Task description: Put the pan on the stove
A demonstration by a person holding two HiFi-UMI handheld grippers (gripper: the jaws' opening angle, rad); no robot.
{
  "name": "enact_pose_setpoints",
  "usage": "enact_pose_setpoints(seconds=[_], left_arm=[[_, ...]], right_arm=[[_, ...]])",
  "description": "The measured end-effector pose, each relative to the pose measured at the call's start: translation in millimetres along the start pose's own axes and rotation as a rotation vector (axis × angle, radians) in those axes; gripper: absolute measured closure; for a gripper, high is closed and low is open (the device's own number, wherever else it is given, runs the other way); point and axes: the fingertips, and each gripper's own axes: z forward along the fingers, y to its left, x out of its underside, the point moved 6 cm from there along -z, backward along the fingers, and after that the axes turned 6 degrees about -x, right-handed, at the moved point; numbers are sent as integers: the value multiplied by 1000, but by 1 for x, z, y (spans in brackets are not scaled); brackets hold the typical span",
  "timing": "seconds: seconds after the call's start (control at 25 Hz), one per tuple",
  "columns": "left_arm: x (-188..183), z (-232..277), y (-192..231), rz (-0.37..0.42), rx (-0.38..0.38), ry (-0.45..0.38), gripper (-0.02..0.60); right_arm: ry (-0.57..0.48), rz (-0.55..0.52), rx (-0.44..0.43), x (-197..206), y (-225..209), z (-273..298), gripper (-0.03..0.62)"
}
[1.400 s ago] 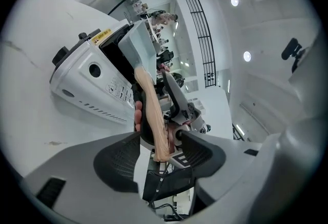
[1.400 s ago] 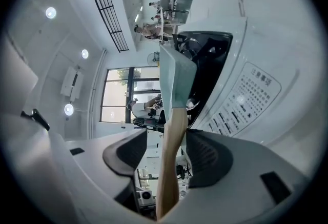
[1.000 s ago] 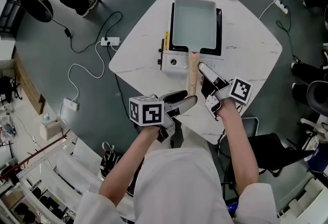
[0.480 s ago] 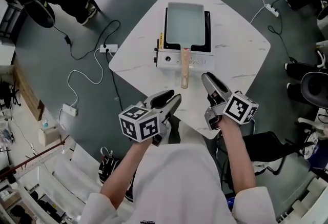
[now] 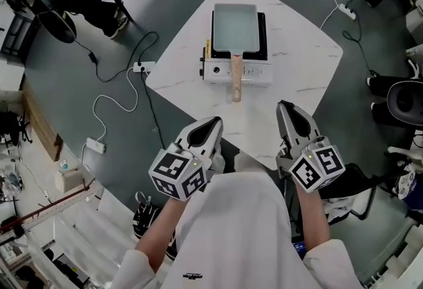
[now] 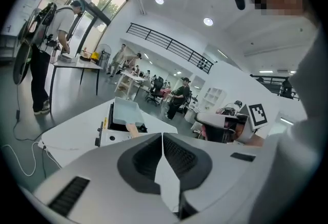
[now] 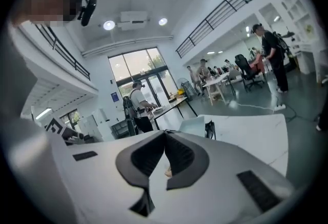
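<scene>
The rectangular pale pan [image 5: 234,27] rests on the portable stove [image 5: 236,72] at the far part of the white table [image 5: 297,69]. Its wooden handle [image 5: 236,79] points toward me. My left gripper [image 5: 215,123] is drawn back off the table's near edge, jaws closing until they meet, nothing between them. My right gripper [image 5: 284,106] hovers over the near right edge, shut the same way and empty. In the left gripper view the pan [image 6: 125,113] and stove [image 6: 110,136] lie beyond the touching tips [image 6: 162,136]. In the right gripper view the pan [image 7: 192,126] peeks over the closed tips [image 7: 165,133].
A power strip [image 5: 140,68] and cables lie on the grey floor left of the table. A black chair [image 5: 403,109] stands at the right. Desks and people fill the hall behind in both gripper views.
Both grippers have drawn back from the pan's handle toward my body. Their jaws went from wide open to shut. The pan stays on the stove.
</scene>
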Motion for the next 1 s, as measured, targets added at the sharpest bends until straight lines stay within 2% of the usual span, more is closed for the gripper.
enact_pose_setpoints(seconds=[0.16,0.32,0.52,0.68,1.0], left_arm=[[-6,-21,-15,47,-21,-56,580],[-5,-35,-24,80,-35,-92,581],[3,-43,-34,104,-37,-87,580],[9,-45,-35,122,-37,-82,581],[8,-41,-39,142,-36,-81,581]], right_arm=[[7,-112,-4,-2,18,-27,589],[18,-132,13,8,26,-43,589],[3,-176,33,12,38,-58,589],[9,-210,13,16,46,-62,590],[2,-164,18,19,40,-61,591]])
